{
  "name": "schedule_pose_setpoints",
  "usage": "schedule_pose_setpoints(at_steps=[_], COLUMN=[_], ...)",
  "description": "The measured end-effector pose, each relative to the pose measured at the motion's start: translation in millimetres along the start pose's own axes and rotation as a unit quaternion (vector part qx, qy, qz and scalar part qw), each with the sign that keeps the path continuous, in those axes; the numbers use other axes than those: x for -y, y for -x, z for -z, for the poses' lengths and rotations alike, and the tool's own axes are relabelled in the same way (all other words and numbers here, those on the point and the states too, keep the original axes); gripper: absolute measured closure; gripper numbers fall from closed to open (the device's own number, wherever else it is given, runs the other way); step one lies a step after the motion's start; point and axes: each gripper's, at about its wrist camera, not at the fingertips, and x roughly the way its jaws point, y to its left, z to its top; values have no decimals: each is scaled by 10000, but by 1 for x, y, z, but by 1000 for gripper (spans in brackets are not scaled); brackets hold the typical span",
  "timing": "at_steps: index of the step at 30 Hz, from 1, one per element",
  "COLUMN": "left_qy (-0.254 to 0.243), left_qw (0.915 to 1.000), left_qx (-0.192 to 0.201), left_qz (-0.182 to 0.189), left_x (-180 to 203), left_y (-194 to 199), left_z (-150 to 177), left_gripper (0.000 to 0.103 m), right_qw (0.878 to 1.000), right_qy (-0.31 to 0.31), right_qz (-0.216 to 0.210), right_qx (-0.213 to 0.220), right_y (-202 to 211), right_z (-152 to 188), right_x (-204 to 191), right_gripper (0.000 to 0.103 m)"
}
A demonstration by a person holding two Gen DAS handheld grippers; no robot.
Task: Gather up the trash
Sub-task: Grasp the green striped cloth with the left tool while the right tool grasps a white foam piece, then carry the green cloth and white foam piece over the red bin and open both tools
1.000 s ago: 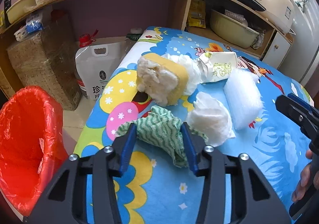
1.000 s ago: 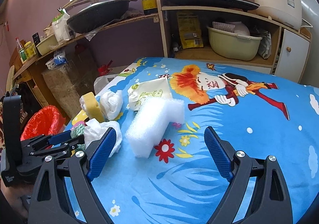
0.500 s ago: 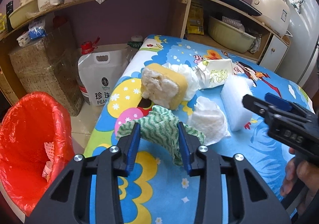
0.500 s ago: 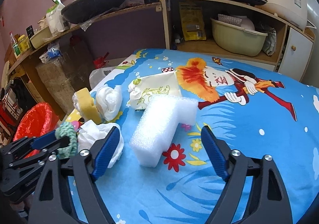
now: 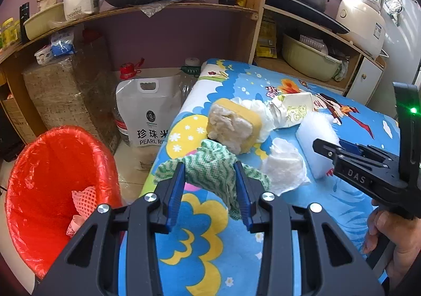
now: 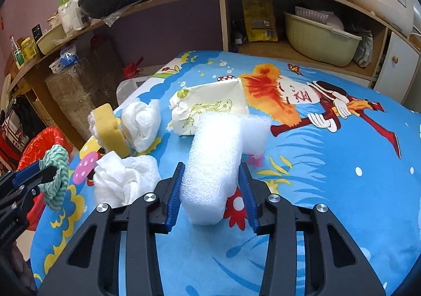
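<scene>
The crumpled green-and-white striped cloth (image 5: 210, 169) sits low in the centre of the left wrist view, pinched between the blue pads of the left gripper (image 5: 209, 185); its loose ends hang down above the bright blue cartoon-printed table cover (image 5: 329, 198). In the right wrist view, the white L-shaped foam block (image 6: 213, 164) stands in the lower centre, and the right gripper (image 6: 210, 190) has just been closing, its pads now pressed on both sides of the block. The lower end of the foam is partly hidden by the fingers. Beside it lie a crumpled white paper tissue (image 6: 123, 177) and a yellow sponge (image 6: 108, 132). At the lower left of the left wrist view stands a bin with a red plastic liner (image 5: 52, 180); what lies inside is hard to make out.
</scene>
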Motion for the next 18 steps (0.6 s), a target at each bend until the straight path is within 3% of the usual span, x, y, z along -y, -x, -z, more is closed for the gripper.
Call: schedule_pose_setpoints(at_steps=[18], left_qy=[142], left_qw=[9994], left_qx=[324], left_qz=[-11], left_x=[-15], left_y=[46], left_z=[-3], left_gripper=[67], right_qw=[9987], right_qy=[30], right_qz=[-162], right_qx=[482], right_y=[68], right_z=[4], right_x=[-15], right_gripper=[67])
